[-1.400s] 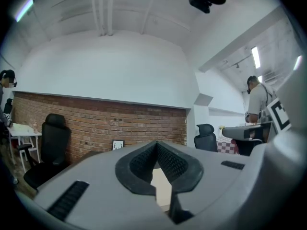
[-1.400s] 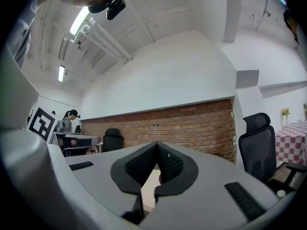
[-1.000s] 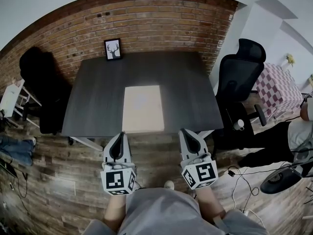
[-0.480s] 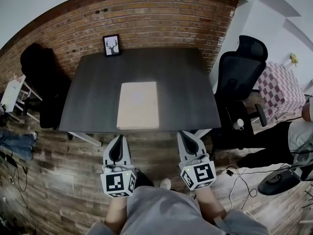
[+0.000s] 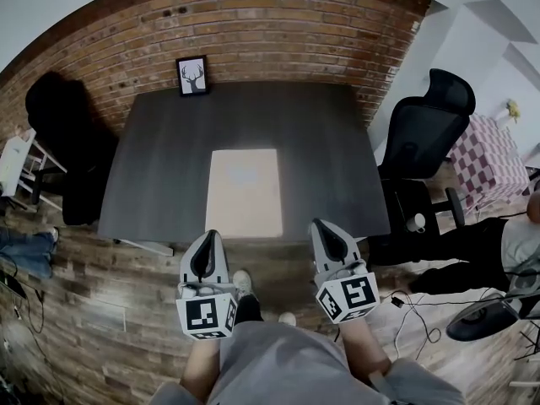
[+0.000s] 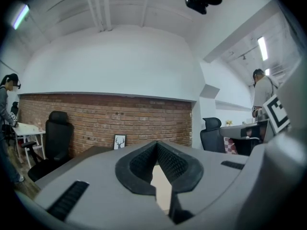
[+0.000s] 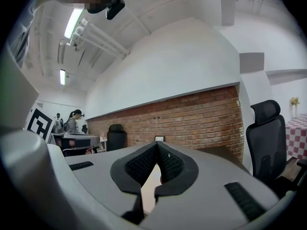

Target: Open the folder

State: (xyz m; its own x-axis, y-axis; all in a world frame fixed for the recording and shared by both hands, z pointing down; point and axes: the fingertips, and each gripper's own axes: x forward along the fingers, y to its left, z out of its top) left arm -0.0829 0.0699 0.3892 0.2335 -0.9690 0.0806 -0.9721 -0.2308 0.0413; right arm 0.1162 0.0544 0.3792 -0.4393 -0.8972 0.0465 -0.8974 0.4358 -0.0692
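Note:
A closed beige folder (image 5: 245, 192) lies flat near the front edge of the dark grey table (image 5: 160, 167). My left gripper (image 5: 207, 239) hovers just short of the table's front edge, to the folder's front left, jaws shut and empty. My right gripper (image 5: 323, 229) hangs level at the folder's front right, also shut with nothing in it. In the left gripper view a strip of the folder (image 6: 162, 188) shows through the gap below the closed left gripper (image 6: 156, 144). The right gripper view shows the folder (image 7: 149, 186) under the shut right gripper (image 7: 157, 145).
A framed deer picture (image 5: 192, 75) leans on the brick wall at the table's back. A black office chair (image 5: 422, 137) stands right of the table, another dark chair (image 5: 59, 133) left. Cables and a fan base (image 5: 481, 319) lie on the wooden floor at right.
Both grippers have come forward toward the table's front edge and now sit closer to the folder. Their jaws stay shut.

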